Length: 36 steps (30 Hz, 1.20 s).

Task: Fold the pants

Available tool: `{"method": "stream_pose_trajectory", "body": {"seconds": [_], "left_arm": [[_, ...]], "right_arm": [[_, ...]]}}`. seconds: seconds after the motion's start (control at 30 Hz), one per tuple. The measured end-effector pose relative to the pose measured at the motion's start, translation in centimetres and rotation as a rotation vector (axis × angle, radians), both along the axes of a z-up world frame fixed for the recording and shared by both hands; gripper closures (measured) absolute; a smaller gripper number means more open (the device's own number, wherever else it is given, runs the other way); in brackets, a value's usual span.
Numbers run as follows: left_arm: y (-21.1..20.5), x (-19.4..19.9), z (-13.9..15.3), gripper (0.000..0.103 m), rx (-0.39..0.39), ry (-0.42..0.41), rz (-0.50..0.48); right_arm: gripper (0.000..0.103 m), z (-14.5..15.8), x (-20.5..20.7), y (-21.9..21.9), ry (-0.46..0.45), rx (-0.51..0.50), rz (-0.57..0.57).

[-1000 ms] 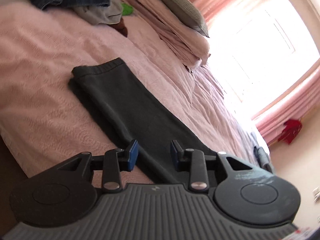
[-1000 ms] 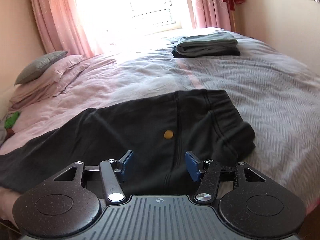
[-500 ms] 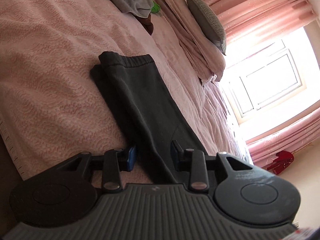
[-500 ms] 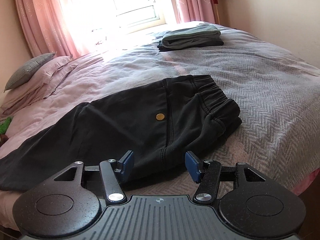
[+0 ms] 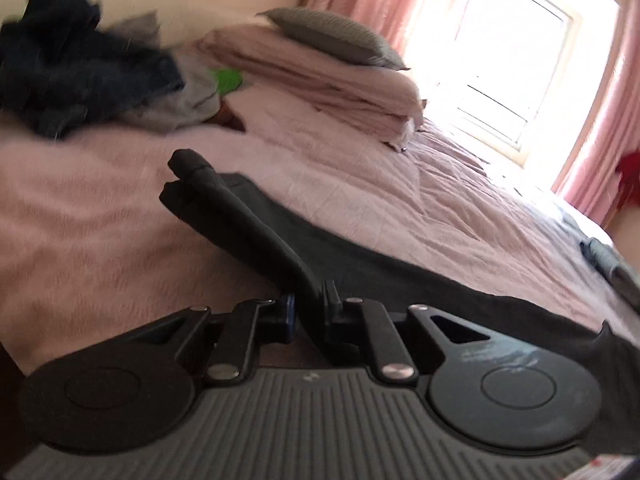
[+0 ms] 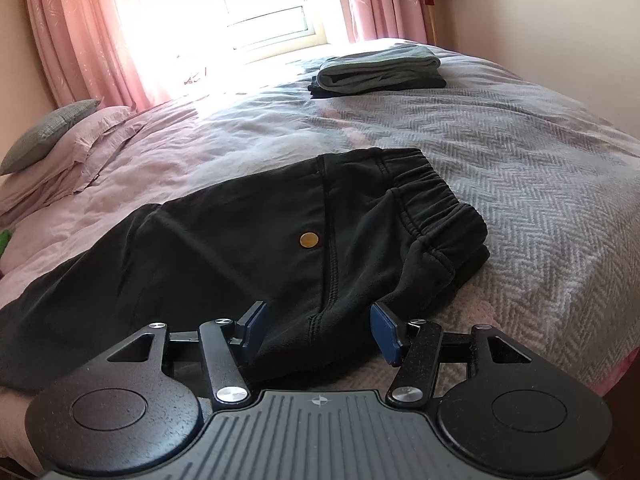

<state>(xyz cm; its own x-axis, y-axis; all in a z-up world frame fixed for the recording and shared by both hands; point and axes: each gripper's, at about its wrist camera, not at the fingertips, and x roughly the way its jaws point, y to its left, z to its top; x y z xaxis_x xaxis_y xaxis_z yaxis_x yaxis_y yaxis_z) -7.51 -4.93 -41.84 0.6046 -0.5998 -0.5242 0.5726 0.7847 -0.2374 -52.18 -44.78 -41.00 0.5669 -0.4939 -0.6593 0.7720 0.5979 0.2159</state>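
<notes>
Pinching a raised ridge of cloth, the left hand-held gripper (image 5: 308, 312) has its two blue-padded fingers almost closed on the leg edge of the dark charcoal cotton pants (image 5: 280, 236). The right hand-held gripper (image 6: 316, 330) stands wide open; the seat seam near the waist lies between its fingers, but I cannot tell if the pads touch the cloth.

Half a second ago the left fingers were still apart around the flat leg; now they are closed and the leg edge is pulled up into a fold, with the cuff end lifted a little. The right side looks almost unchanged, only nearer to the waistband.

The pants lie stretched across the pink quilted bed (image 5: 100, 240), the elastic waist on a grey herringbone blanket (image 6: 520, 168). A folded grey garment stack (image 6: 380, 72) rests farther back on this blanket.
</notes>
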Motion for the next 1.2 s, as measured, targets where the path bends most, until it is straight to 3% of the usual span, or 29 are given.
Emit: {"method": "stream_pose_trajectory", "body": {"seconds": [0.13, 0.27, 0.37, 0.47, 0.53, 0.6, 0.7, 0.8, 0.9, 0.97, 1.1, 1.2], "left_arm": [[-5.8, -5.5, 6.3, 0.095, 0.116, -0.300, -0.199], [-11.9, -13.5, 9.2, 0.095, 0.159, -0.484, -0.481], [-16.4, -20.1, 6.7, 0.095, 0.252, -0.529, -0.719], [-20.7, -24.9, 0.3, 0.092, 0.424, -0.480, -0.900], [-22.1, -26.3, -4.2, 0.088, 0.534, -0.489, -0.905], [-21.4, -26.5, -4.8, 0.088, 0.502, -0.519, -0.889], [-20.6, -24.4, -2.5, 0.076, 0.414, -0.350, -0.911], [-18.0, -21.7, 0.4, 0.074, 0.263, -0.189, -0.900], [-15.5, -17.8, 2.5, 0.074, 0.132, -0.035, -0.761], [-13.9, -14.9, 3.2, 0.075, 0.061, 0.043, -0.646], [-11.8, -10.8, 2.8, 0.075, 0.037, 0.132, -0.511], [-10.7, -10.0, 1.8, 0.075, 0.019, 0.180, -0.494]], "right_arm": [[0.049, 0.3, -0.8, -0.6, -0.014, 0.001, -0.019], [0.049, 0.5, -1.7, -1.1, -0.038, 0.004, -0.045], [0.049, 0.6, -2.3, -1.3, -0.046, 0.008, -0.060], [0.049, 0.3, -2.8, -1.6, -0.042, 0.020, -0.072], [0.049, 0.0, -3.0, -1.8, -0.036, 0.035, -0.077], [0.049, -0.2, -3.2, -1.9, -0.047, 0.052, -0.076], [0.049, 0.1, -2.8, -1.7, -0.071, 0.061, -0.051], [0.049, 0.5, -1.0, -1.1, -0.132, 0.073, -0.002], [0.023, 0.9, 1.5, 0.0, -0.169, 0.067, -0.020], [0.023, 1.6, 2.8, 0.7, -0.180, 0.032, -0.023], [0.024, 4.1, 3.5, 3.0, -0.290, -0.088, 0.004], [0.024, 4.7, 5.1, 3.9, -0.338, -0.014, 0.104]]}}
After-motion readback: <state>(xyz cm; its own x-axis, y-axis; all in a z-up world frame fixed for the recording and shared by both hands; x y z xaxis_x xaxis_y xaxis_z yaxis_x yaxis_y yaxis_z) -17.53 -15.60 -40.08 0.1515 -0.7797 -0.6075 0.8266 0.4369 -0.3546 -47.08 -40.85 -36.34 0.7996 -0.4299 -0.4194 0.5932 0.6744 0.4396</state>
